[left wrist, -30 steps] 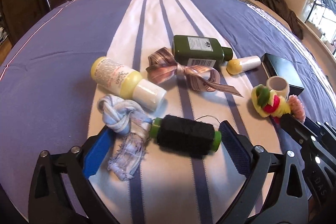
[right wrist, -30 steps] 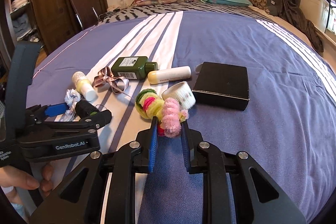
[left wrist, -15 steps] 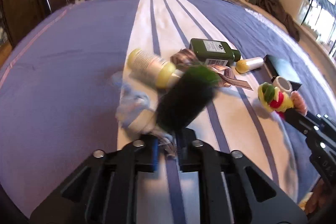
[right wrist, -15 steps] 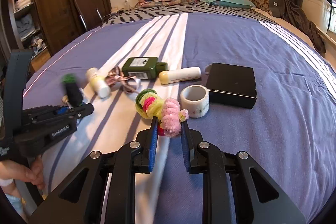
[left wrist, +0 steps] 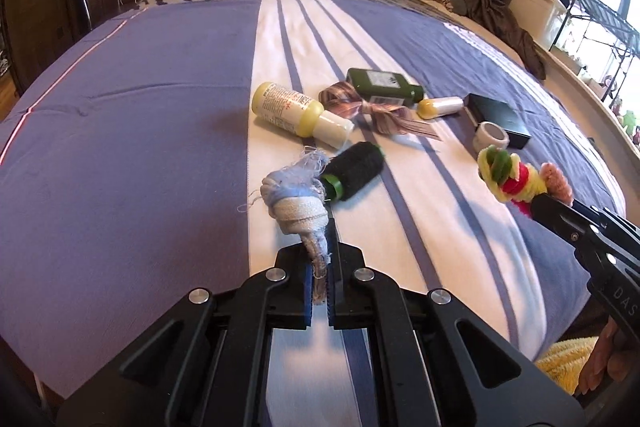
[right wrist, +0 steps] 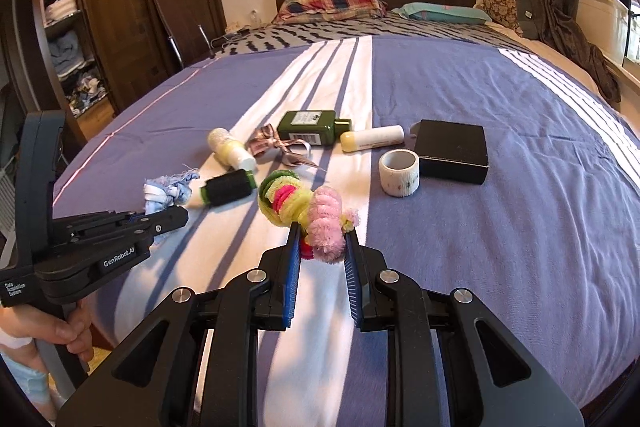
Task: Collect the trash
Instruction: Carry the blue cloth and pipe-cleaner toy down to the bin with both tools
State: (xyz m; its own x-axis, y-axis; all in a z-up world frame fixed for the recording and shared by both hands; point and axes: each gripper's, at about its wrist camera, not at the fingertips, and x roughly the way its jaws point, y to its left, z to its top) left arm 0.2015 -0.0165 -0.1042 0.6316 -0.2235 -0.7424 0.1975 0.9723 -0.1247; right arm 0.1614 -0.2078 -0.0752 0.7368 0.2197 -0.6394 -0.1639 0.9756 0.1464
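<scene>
My left gripper (left wrist: 320,281) is shut on the frayed tail of a knotted blue-and-white cloth scrap (left wrist: 296,205), which sticks up in front of the fingers. A black thread spool (left wrist: 356,175) with green ends sits tight against the knot; I cannot tell whether it hangs from the cloth or rests on the bed. My right gripper (right wrist: 320,241) is shut on a fuzzy pipe-cleaner bundle (right wrist: 304,211) of pink, yellow, green and red, held just above the bedspread. The right wrist view shows the left gripper (right wrist: 176,217) with the cloth scrap (right wrist: 168,193) and the thread spool (right wrist: 228,187).
On the striped bedspread (left wrist: 120,147) lie a yellow lotion bottle (left wrist: 296,109), a ribbon bow (left wrist: 372,109), a green bottle (left wrist: 380,87), a small white tube (left wrist: 440,106), a black box (right wrist: 452,151) and a white tape roll (right wrist: 399,173). Pillows and headboard are beyond; a wardrobe (right wrist: 80,27) stands left.
The left gripper has gone from wide open around the spool and cloth to shut on the cloth tail and pulled back. The right gripper drew back with the bundle, leaving the tape roll behind.
</scene>
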